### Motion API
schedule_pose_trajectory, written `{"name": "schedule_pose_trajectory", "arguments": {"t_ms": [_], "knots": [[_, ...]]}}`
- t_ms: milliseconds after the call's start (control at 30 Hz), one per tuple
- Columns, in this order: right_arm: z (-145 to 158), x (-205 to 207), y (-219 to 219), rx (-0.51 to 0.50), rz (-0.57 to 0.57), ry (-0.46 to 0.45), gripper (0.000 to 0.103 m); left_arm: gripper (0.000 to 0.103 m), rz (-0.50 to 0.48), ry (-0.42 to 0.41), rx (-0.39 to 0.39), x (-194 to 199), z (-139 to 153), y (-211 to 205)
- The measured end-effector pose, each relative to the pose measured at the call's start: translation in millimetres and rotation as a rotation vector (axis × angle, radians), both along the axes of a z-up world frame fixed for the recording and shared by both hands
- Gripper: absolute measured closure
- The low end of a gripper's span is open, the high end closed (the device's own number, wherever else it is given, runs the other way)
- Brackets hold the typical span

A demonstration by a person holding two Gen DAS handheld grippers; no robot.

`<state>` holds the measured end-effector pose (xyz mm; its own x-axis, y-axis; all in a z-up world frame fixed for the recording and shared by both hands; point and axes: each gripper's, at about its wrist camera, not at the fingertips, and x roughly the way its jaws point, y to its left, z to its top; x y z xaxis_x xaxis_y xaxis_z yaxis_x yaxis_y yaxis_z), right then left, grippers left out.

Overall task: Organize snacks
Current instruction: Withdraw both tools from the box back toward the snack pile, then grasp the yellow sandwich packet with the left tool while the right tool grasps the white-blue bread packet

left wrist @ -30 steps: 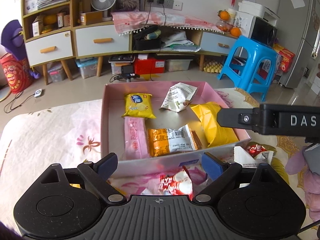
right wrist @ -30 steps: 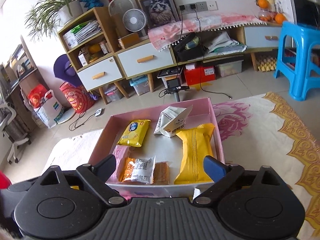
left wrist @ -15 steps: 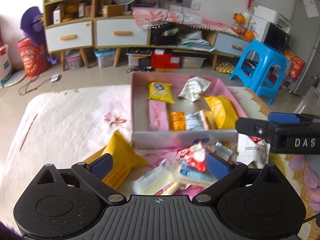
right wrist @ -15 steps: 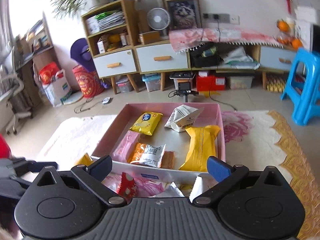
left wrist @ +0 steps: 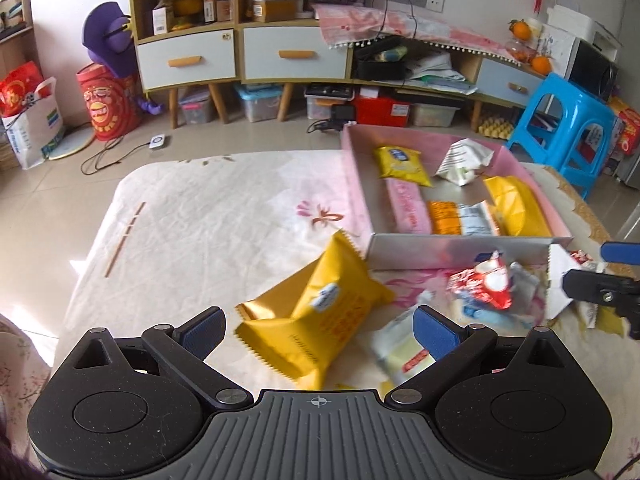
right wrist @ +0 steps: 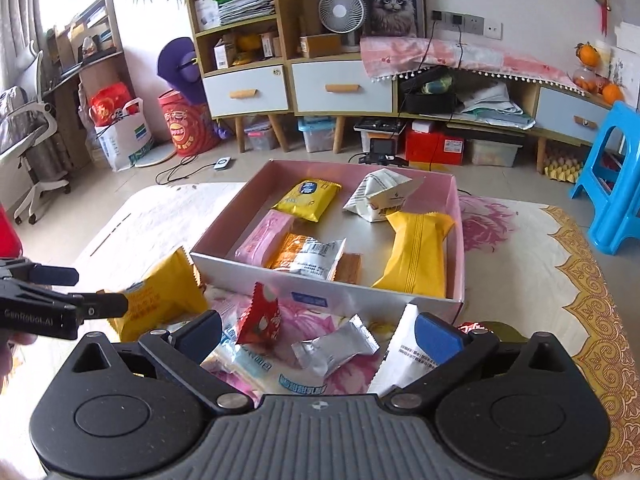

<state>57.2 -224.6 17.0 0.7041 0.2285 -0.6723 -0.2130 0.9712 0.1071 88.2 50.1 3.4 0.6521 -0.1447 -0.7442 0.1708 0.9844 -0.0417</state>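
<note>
A pink box on the floral cloth holds several snack packets, among them a long yellow one. In front of it loose snacks lie in a pile: a big yellow packet, a red packet, a silver one and a white one. My left gripper is open, above the big yellow packet. My right gripper is open, above the red and silver packets. Both are empty.
Cabinets with drawers and a fan stand at the back. A blue stool is at the right. A thin stick lies on the cloth at the left.
Both grippers have pulled back from the box. The left one swung left, so the big yellow packet now lies between its fingers. The snack pile came into the right view.
</note>
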Motion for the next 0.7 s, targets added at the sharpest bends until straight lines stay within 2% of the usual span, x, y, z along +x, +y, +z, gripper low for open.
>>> {"name": "schedule_pose_trajectory", "arguments": {"t_ms": [100,233,400,533,700], "knots": [[0.8,-2.4,2.6,0.001,0.01,-0.003,0.008,0.002,-0.013,-0.007,0.018,0.3,-4.9,6.2],[-1.0,-1.3,5.6,-0.002,0.017,-0.001,0.008,0.002,-0.077,-0.051,0.034,1.1,-10.7,13.4],[-9.7,-1.7,13.5,-0.031,0.048,-0.003,0.008,0.002,-0.152,-0.094,0.018,5.0,-17.8,19.4],[-18.6,-1.4,20.9,-0.049,0.099,0.009,0.008,0.002,-0.214,-0.096,0.021,8.9,-28.6,17.8],[-29.8,-3.9,32.7,-0.086,0.188,0.02,0.008,0.002,-0.246,-0.095,0.025,15.0,-40.0,15.4]]}}
